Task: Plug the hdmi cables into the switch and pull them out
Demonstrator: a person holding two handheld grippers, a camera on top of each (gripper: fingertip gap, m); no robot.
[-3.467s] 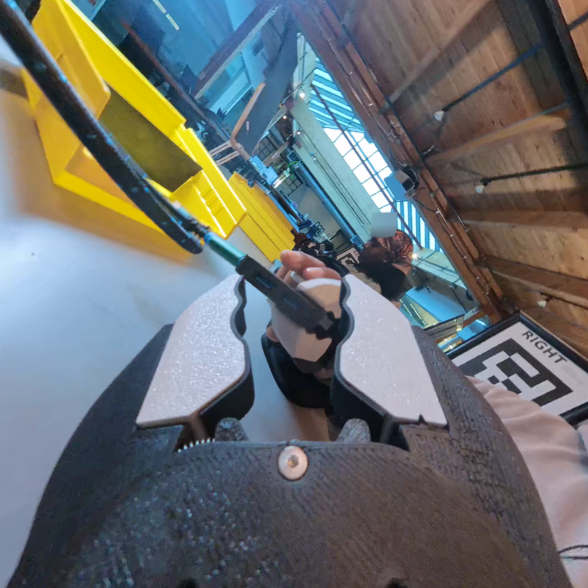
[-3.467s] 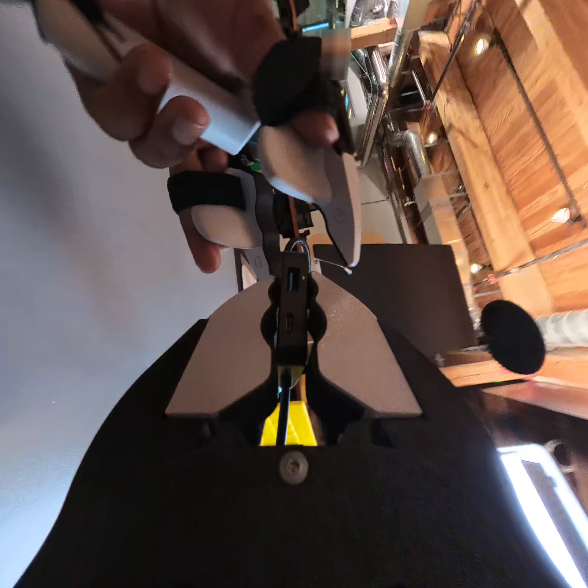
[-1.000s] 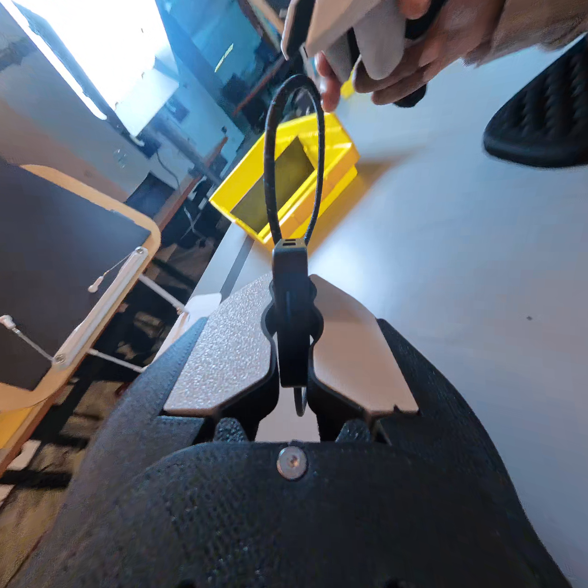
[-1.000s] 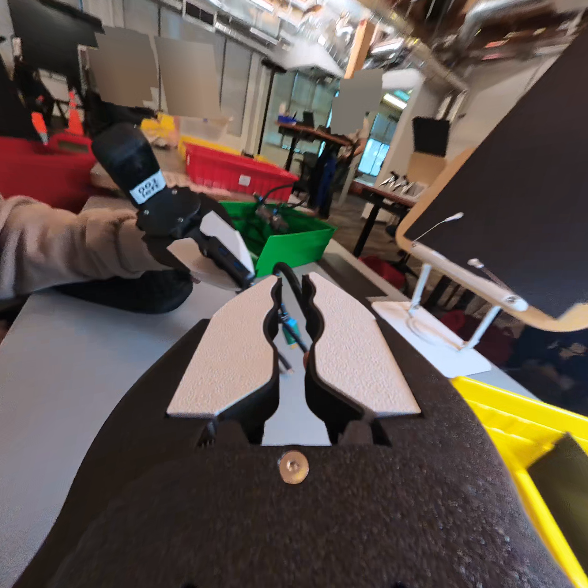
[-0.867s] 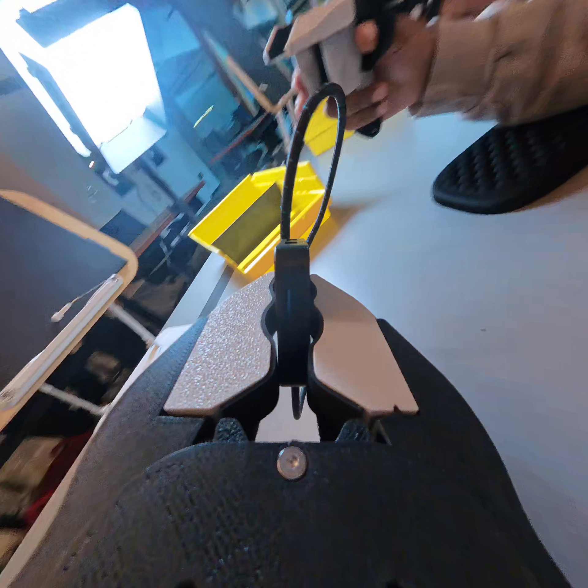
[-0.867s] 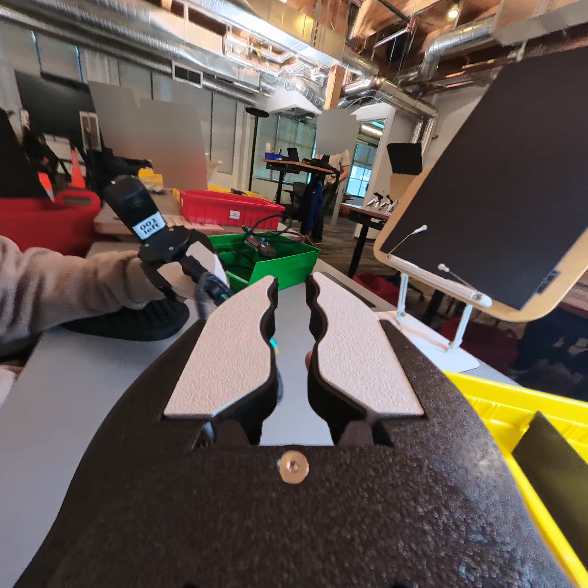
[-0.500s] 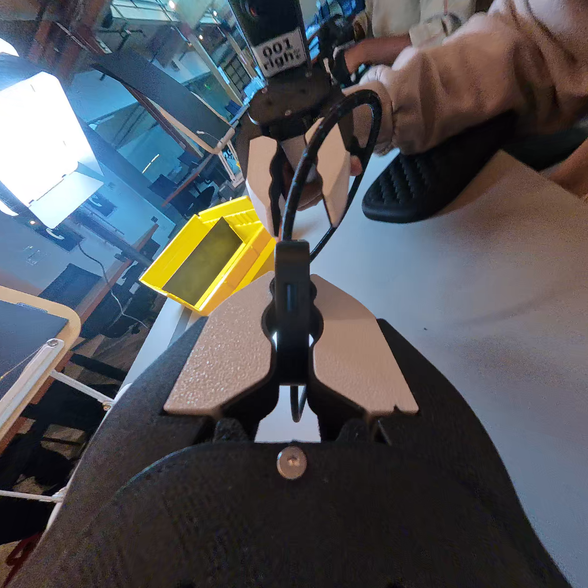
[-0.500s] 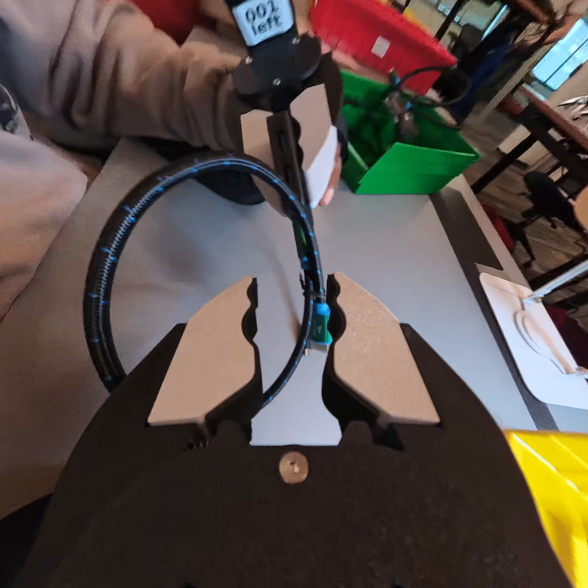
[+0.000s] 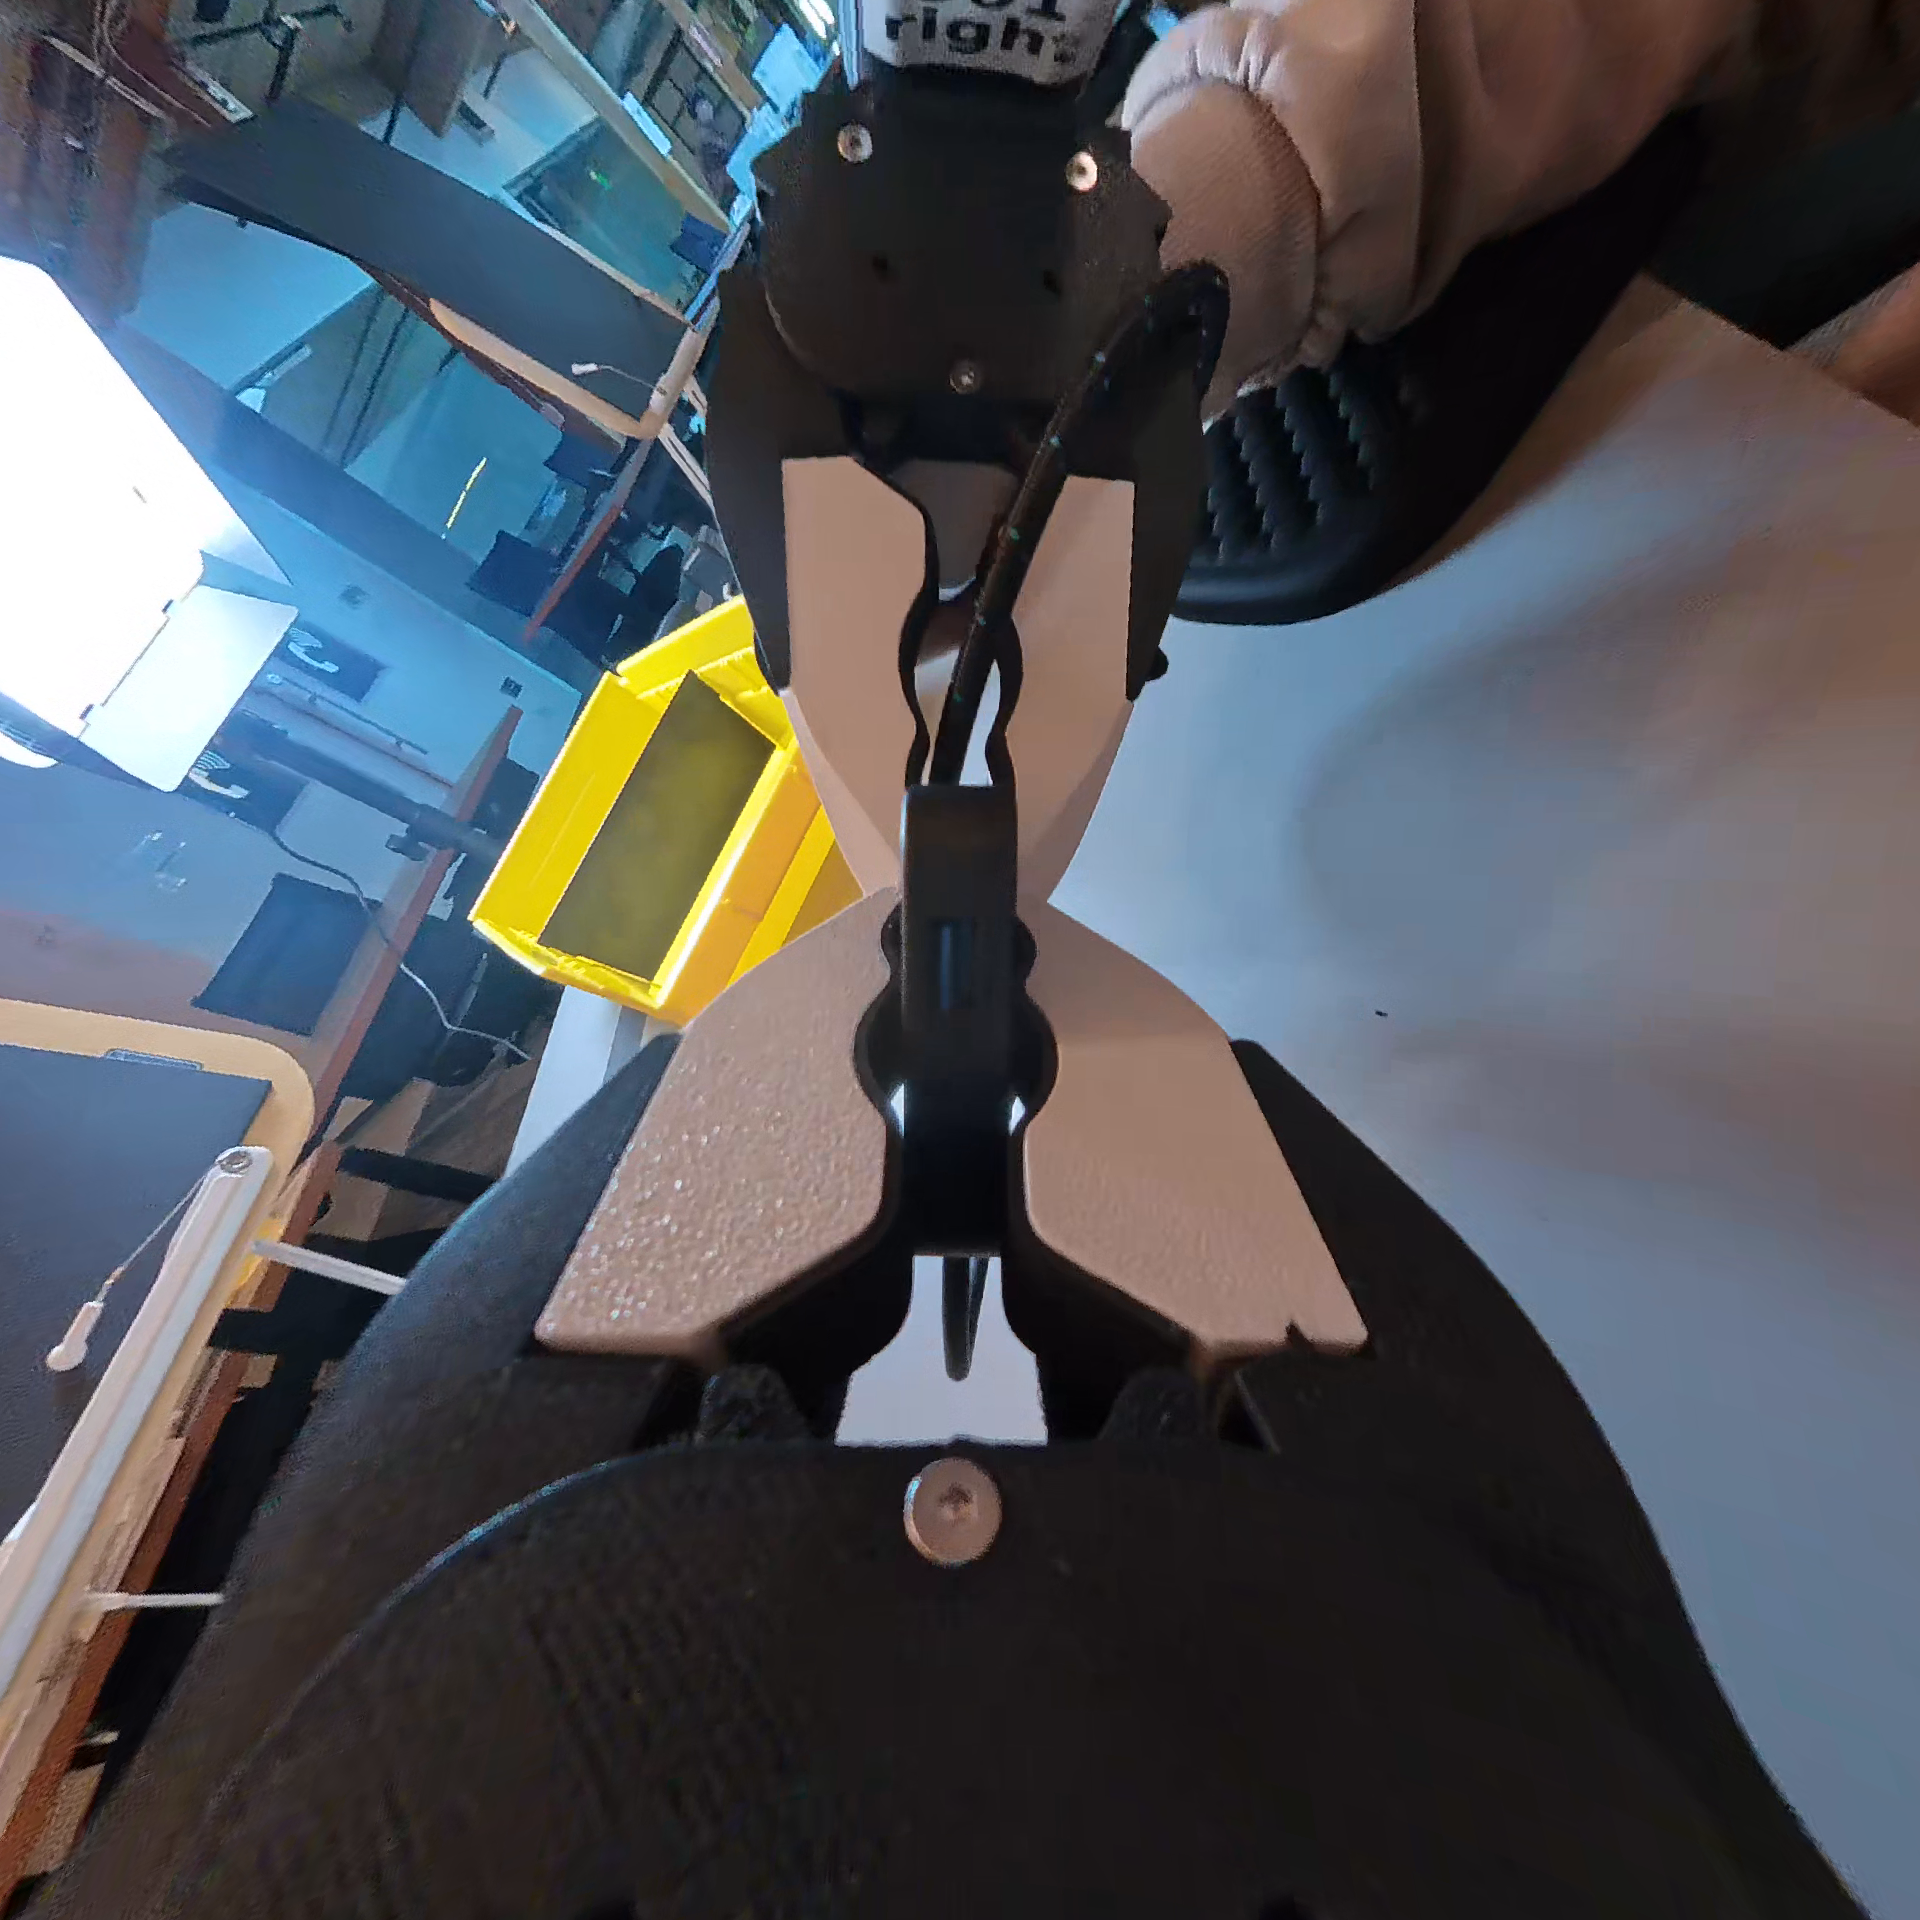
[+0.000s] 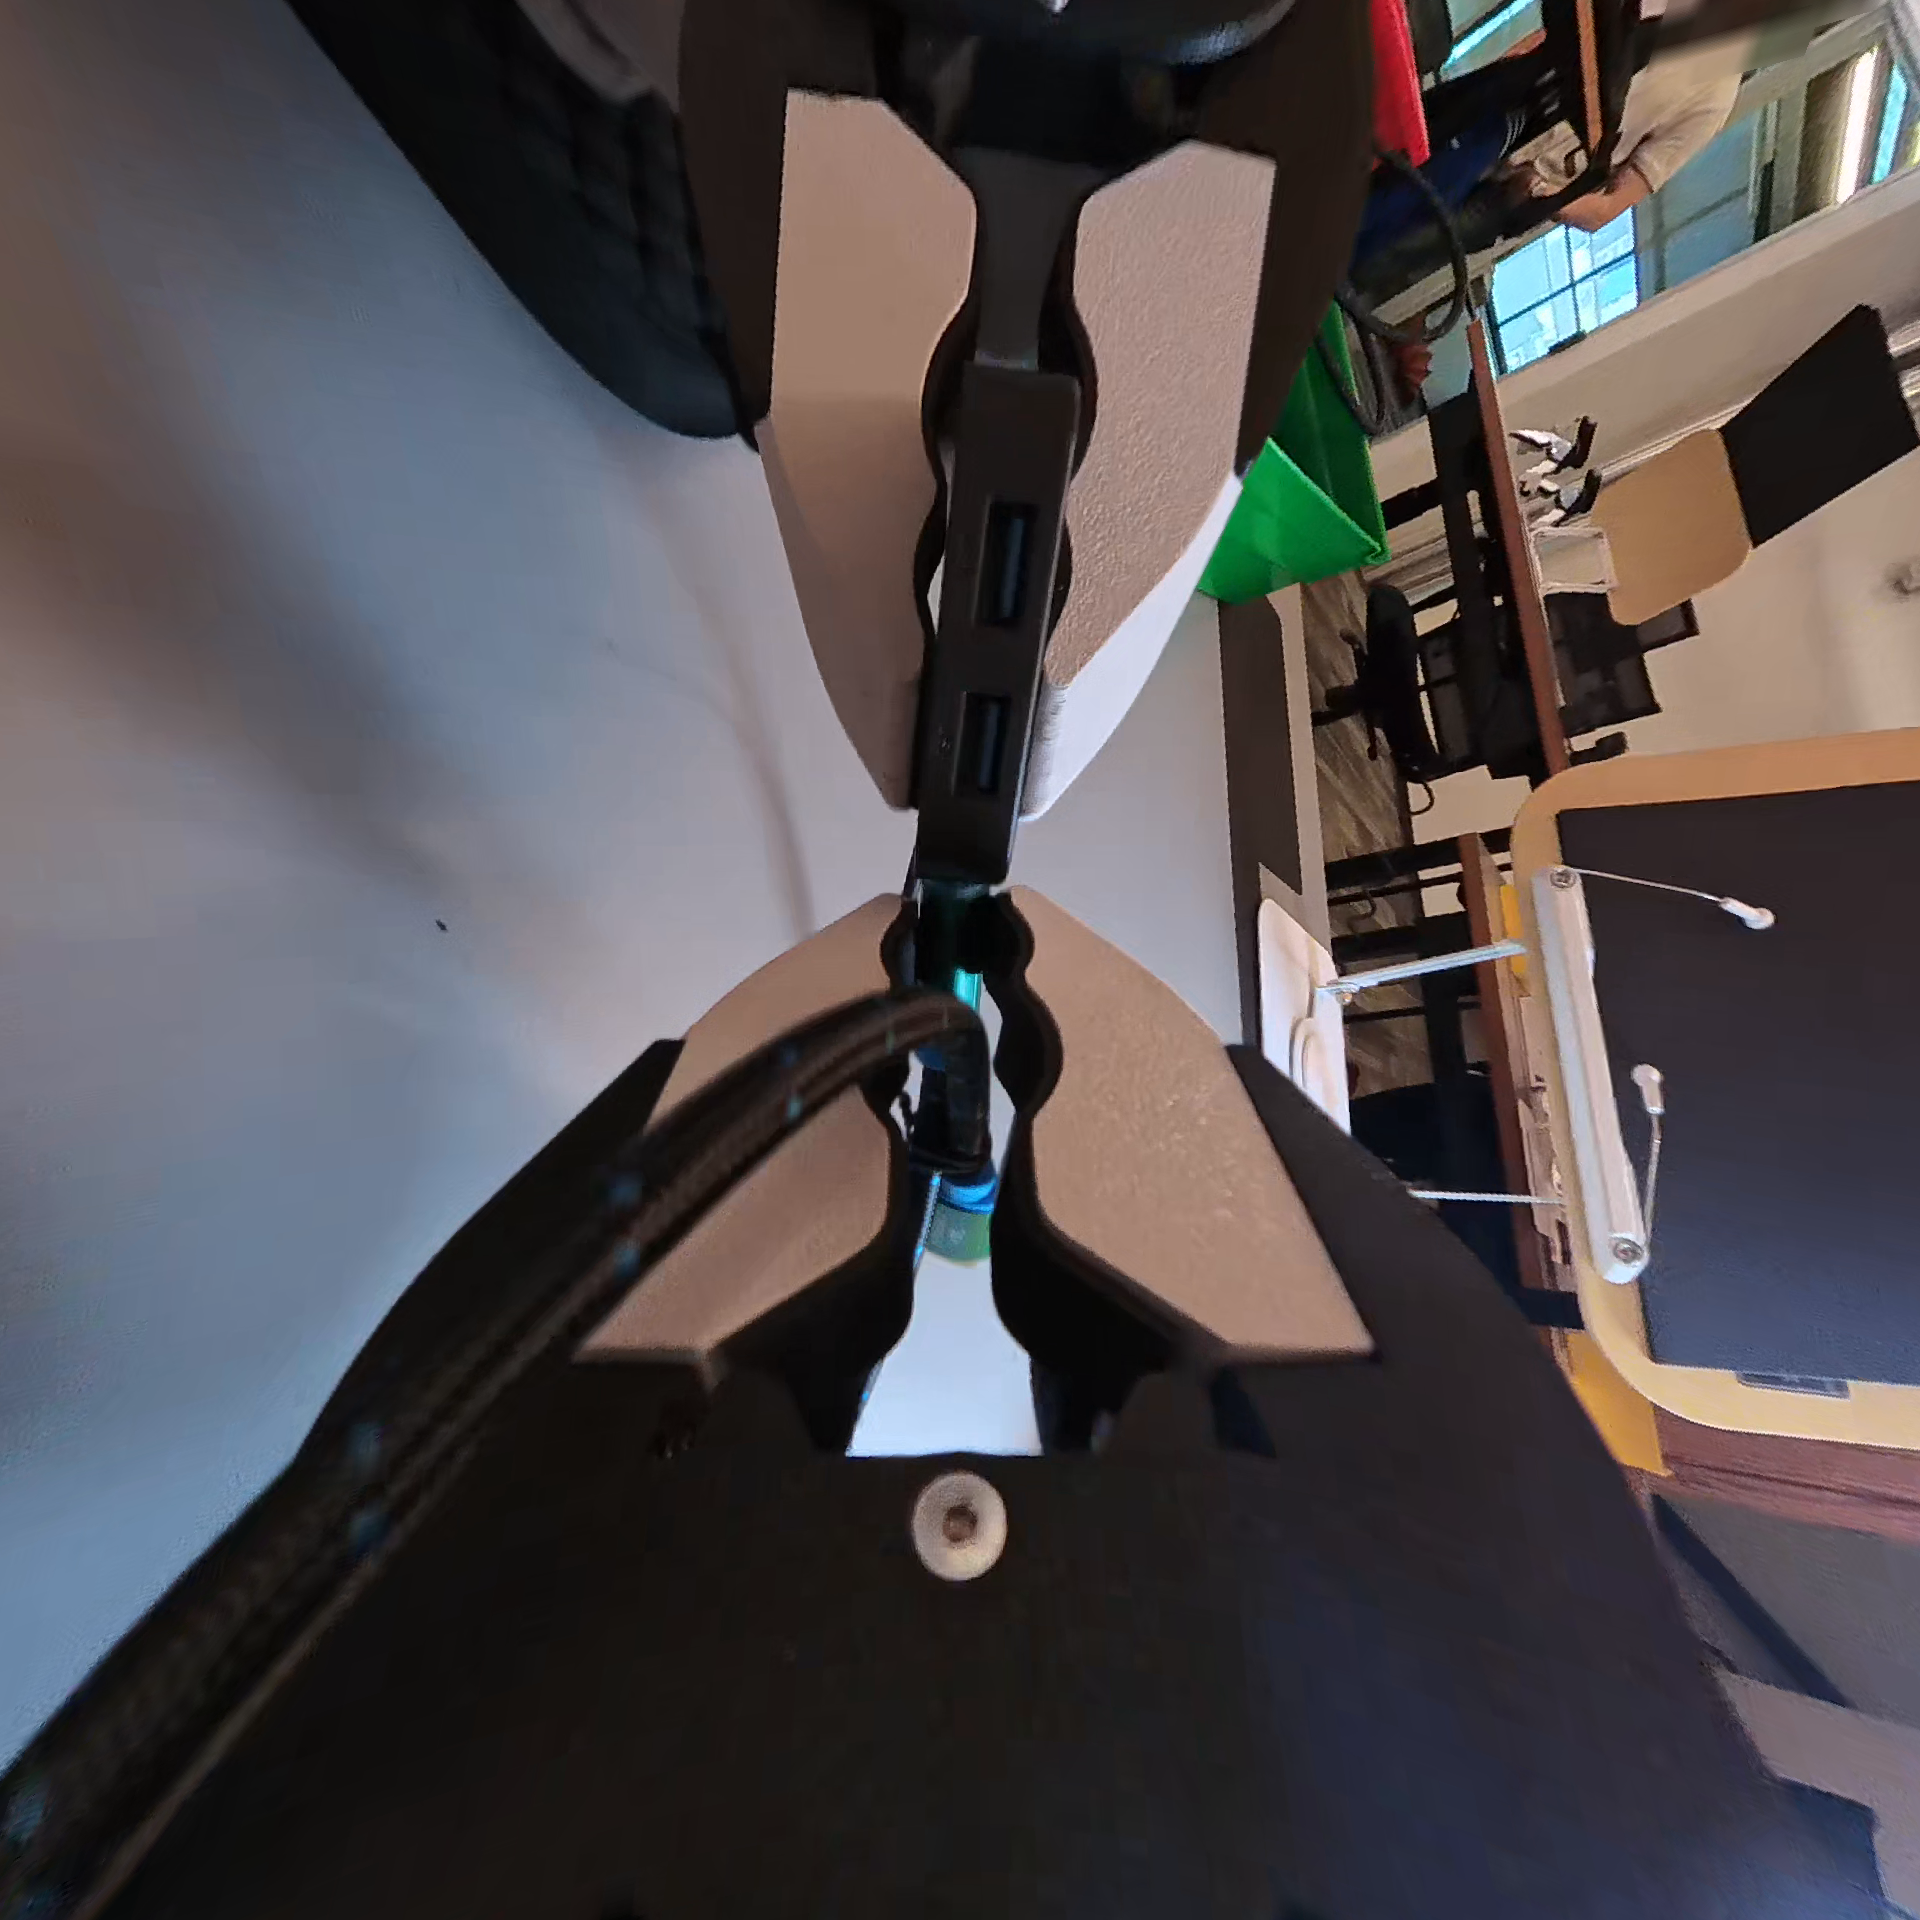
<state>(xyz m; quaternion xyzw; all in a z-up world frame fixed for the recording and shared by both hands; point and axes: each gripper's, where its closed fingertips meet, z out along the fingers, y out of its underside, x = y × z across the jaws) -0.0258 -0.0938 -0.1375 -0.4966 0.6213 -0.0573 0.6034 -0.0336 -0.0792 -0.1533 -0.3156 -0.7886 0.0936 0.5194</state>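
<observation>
while switch [image 10: 982,634] ports show rightward, yellow bin [image 9: 665,831] shows only leftward

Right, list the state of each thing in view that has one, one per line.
Left tongs: shut on the switch.
Right tongs: shut on the cable plug.
Switch: held in the air, two side ports empty.
Cable plug: at the switch's end port; seating unclear.
Yellow bin: open-topped, on the table.
</observation>
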